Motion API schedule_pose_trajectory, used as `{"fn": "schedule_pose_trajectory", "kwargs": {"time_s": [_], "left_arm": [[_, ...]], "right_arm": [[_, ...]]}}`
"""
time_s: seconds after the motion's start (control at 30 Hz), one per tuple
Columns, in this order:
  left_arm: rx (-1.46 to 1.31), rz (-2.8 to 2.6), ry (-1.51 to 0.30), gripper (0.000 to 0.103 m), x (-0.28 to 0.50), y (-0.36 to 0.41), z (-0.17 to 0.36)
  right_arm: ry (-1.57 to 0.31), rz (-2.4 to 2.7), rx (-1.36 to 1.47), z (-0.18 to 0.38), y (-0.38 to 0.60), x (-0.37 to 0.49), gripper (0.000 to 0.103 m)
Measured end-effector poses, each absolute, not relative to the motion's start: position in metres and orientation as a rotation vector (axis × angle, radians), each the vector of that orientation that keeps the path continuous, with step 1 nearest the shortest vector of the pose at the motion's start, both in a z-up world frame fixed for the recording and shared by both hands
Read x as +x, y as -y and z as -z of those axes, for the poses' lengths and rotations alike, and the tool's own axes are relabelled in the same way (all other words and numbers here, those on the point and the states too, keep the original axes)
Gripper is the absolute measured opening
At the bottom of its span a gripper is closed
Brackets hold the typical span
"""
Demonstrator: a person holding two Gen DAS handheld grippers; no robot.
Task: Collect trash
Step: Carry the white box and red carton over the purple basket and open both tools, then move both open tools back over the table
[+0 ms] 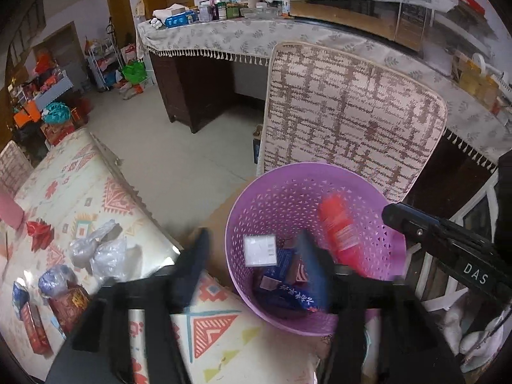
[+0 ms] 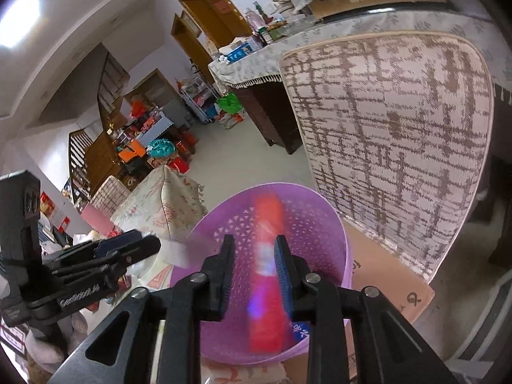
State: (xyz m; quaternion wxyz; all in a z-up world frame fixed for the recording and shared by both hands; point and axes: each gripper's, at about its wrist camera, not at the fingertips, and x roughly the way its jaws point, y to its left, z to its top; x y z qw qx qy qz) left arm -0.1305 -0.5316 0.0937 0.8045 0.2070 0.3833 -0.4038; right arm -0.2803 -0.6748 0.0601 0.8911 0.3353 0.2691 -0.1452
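A purple perforated basket (image 1: 281, 195) (image 2: 320, 214) stands beside the patterned table. Inside lie blue packets (image 1: 288, 291) and a small white box (image 1: 260, 251). A red packet (image 1: 339, 228) (image 2: 267, 224) shows blurred inside the basket, loose from both grippers. My left gripper (image 1: 252, 235) hovers over the basket's near rim, jaws wide apart with nothing gripped. My right gripper (image 2: 254, 239) points into the basket from the right, its jaws slightly apart; the red packet appears behind the gap, not pinched. In the left wrist view the right gripper (image 1: 393, 216) stands apart from the packet.
More trash lies on the patterned tablecloth (image 1: 80, 192): crumpled plastic bags (image 1: 96, 252), a red wrapper (image 1: 40, 232), red boxes (image 1: 35, 326). A cushioned chair back (image 1: 345, 118) rises right behind the basket, which sits on a cardboard box (image 2: 387, 275). A fringed counter (image 1: 224, 38) stands beyond.
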Motion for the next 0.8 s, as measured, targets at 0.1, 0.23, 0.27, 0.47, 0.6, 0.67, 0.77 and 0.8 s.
{"fn": "schedule_pose_trajectory", "kwargs": {"time_s": [0.1, 0.23, 0.27, 0.47, 0.6, 0.67, 0.77, 0.8], "left_arm": [[0.430, 0.856, -0.827, 0.072, -0.134, 0.518, -0.094], [0.399, 0.863, -0.869, 0.072, -0.135, 0.495, -0.091], [0.389, 0.864, -0.881, 0.072, -0.137, 0.487, -0.090], [0.342, 0.826, -0.901, 0.072, -0.141, 0.446, -0.088], [0.311, 0.778, -0.916, 0.077, -0.141, 0.411, -0.084], [0.310, 0.764, -0.920, 0.079, -0.145, 0.394, -0.082], [0.287, 0.751, -0.914, 0.080, -0.152, 0.364, -0.080], [0.274, 0.744, -0.915, 0.080, -0.154, 0.352, -0.078]], "right_arm": [[-0.545, 0.306, 0.701, -0.060, 0.672, -0.284, 0.056], [-0.551, 0.301, 0.700, -0.061, 0.663, -0.285, 0.056], [-0.551, 0.299, 0.699, -0.061, 0.661, -0.286, 0.056], [-0.501, 0.313, 0.624, -0.073, 0.636, -0.288, 0.071], [-0.398, 0.328, 0.571, -0.083, 0.612, -0.293, 0.088], [-0.386, 0.288, 0.582, -0.087, 0.600, -0.289, 0.089], [-0.434, 0.166, 0.627, -0.086, 0.577, -0.270, 0.090], [-0.452, 0.127, 0.631, -0.084, 0.568, -0.262, 0.090]]}}
